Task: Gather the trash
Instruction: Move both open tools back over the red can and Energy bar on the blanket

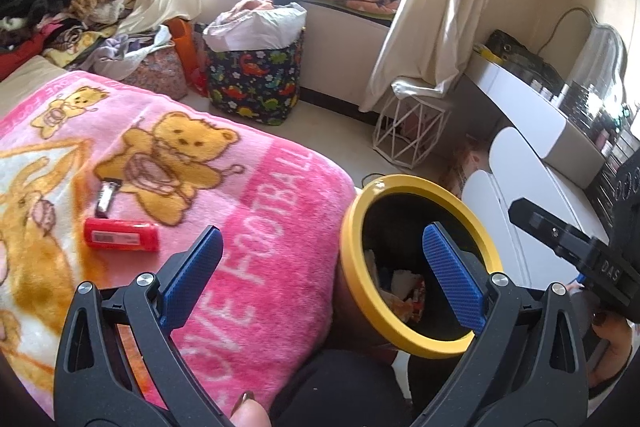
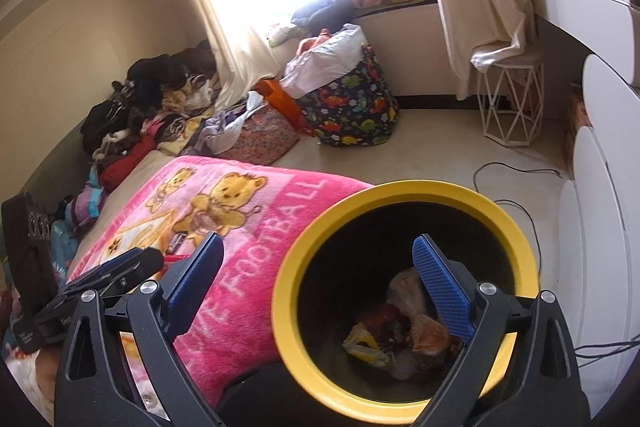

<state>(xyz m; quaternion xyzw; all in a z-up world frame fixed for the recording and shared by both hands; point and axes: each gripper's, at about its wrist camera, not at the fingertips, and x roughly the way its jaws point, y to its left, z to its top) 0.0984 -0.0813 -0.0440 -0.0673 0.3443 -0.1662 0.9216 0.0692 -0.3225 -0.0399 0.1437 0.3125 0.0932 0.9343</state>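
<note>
Two pieces of trash, a red packet (image 1: 121, 235) and a small wrapper (image 1: 106, 198), are lying on the bed's pink blanket (image 1: 256, 227); both claws, left (image 1: 326, 269) and right (image 2: 320, 285), are spread and empty, so I'm aiming left low, pinching the packet's middle, beside the bin (image 1: 420, 269)

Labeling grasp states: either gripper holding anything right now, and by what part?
Nothing held. Left gripper and right gripper both stand open and empty; the red packet lies untouched on the pink blanket.
</note>
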